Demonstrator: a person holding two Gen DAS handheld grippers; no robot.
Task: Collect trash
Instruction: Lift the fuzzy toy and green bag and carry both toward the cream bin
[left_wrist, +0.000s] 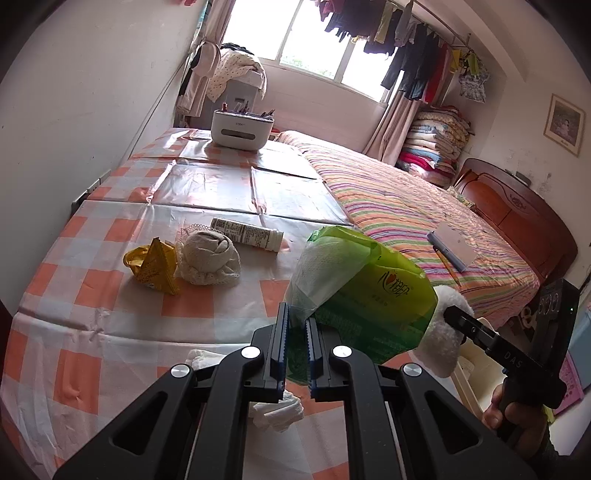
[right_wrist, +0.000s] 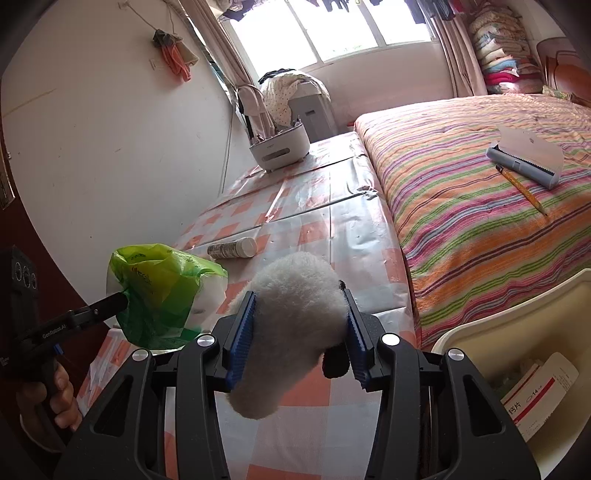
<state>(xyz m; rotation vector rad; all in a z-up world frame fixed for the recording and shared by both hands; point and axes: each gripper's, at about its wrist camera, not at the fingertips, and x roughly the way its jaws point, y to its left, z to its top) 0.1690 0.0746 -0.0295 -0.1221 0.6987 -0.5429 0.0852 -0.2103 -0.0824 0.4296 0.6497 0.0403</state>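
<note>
My left gripper (left_wrist: 296, 314) is shut on the edge of a green plastic tissue pack (left_wrist: 369, 288) and holds it above the checked table (left_wrist: 92, 280). The right gripper (right_wrist: 298, 293) is shut on a white fluffy ball (right_wrist: 291, 325) with a black part (right_wrist: 334, 363) hanging under it. The two held things sit side by side, the green pack (right_wrist: 159, 291) to the left. On the table lie a yellow wrapper (left_wrist: 153, 266), a rolled cream cloth (left_wrist: 208, 258), a white bottle (left_wrist: 247, 234) on its side and crumpled tissues (left_wrist: 277, 410).
A cream bin (right_wrist: 480, 332) stands at the lower right with a medicine box (right_wrist: 535, 398) inside. A striped bed (right_wrist: 480, 206) borders the table on the right, with a grey roller (right_wrist: 524, 162) and a pencil on it. A white organiser (left_wrist: 242, 129) stands at the table's far end.
</note>
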